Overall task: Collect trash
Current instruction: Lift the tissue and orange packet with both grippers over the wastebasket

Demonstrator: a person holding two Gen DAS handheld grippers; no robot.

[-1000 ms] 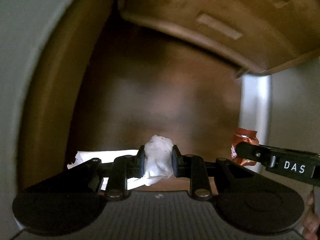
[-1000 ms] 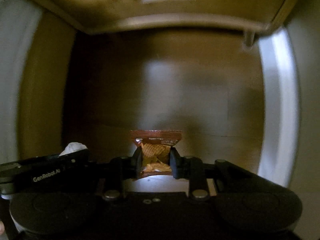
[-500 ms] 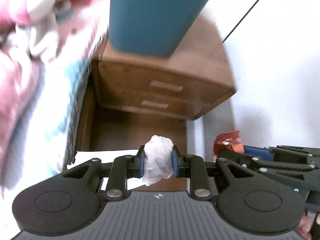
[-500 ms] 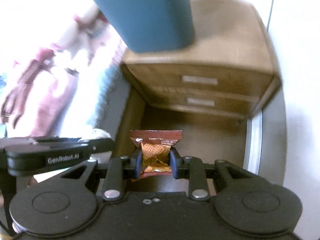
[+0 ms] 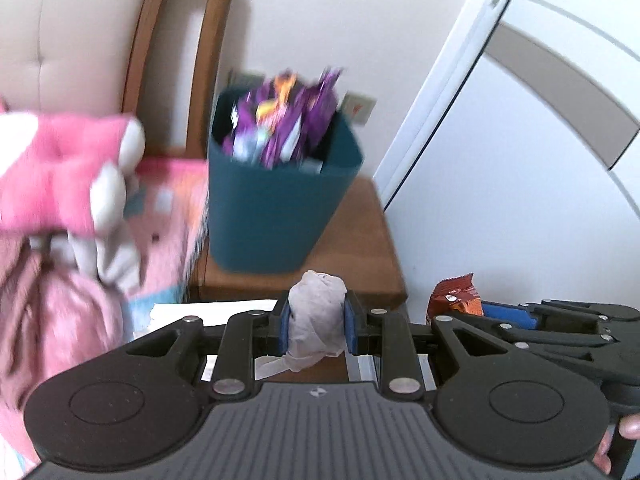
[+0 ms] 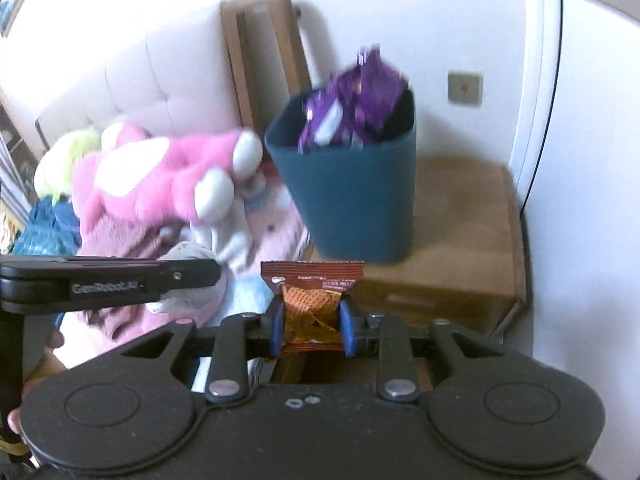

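Observation:
My left gripper (image 5: 316, 326) is shut on a crumpled white tissue (image 5: 316, 316), which bulges above and hangs below the blue pads. My right gripper (image 6: 311, 326) is shut on a brown-and-orange snack wrapper (image 6: 312, 294). Ahead of both stands a teal waste bin (image 5: 276, 208) (image 6: 356, 200) on a wooden nightstand (image 5: 360, 248) (image 6: 456, 240). Purple wrappers (image 5: 284, 124) (image 6: 356, 100) stick out of its top. In the left wrist view the right gripper and the snack wrapper (image 5: 454, 296) show at the right. The left gripper's finger (image 6: 120, 280) crosses the left of the right wrist view.
A bed with pink bedding and a pink plush toy (image 5: 60, 176) (image 6: 168, 168) lies to the left of the nightstand, under a padded headboard (image 5: 72, 40). A white door (image 5: 540, 140) stands to the right. A white sheet of paper (image 5: 212, 310) lies below on the floor.
Both grippers rose from the dark gap on the floor beside the nightstand to above its top, still holding tissue and wrapper. The bin's open top and the bed have come into view.

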